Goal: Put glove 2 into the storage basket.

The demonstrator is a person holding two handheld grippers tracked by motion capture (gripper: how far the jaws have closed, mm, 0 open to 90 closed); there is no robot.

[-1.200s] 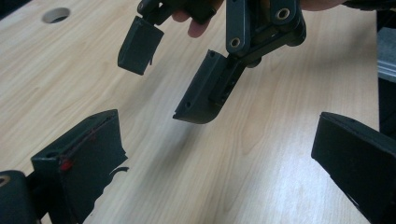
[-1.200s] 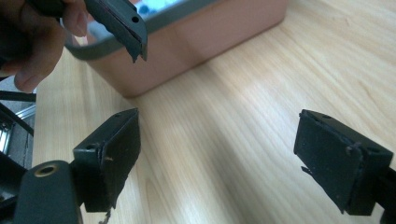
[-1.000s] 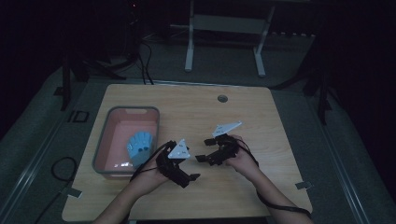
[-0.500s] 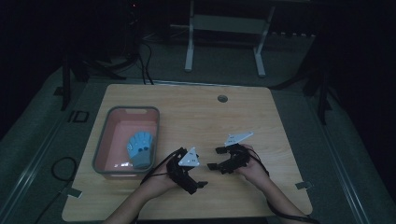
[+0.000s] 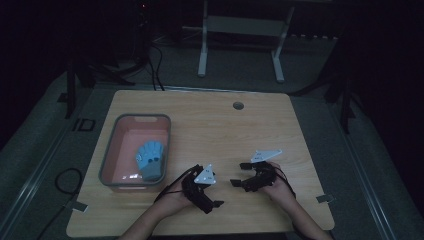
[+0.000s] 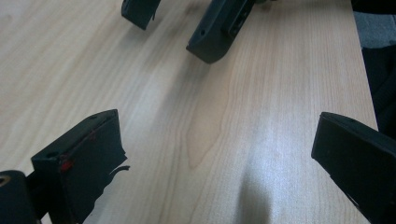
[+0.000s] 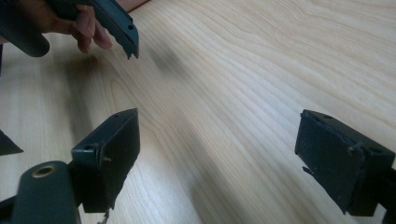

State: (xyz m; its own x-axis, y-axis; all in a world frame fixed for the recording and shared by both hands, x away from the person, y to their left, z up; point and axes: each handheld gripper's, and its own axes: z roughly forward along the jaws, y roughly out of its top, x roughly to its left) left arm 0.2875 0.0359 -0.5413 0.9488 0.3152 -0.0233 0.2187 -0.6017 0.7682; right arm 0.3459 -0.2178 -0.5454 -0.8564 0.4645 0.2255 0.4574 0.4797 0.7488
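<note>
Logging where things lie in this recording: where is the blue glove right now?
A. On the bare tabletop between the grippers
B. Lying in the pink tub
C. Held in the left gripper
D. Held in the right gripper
B: in the high view the blue glove lies inside the pink tub, while the left gripper and the right gripper are both open, holding nothing.

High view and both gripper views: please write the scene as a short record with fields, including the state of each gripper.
surface: wooden table
container: pink bin with grey rim, at the table's left part
contents: blue glove lying inside the bin
left gripper: open, holds nothing, over bare wood near the front edge
right gripper: open, holds nothing, beside the left one
table detail: round cable hole near the far edge
</note>
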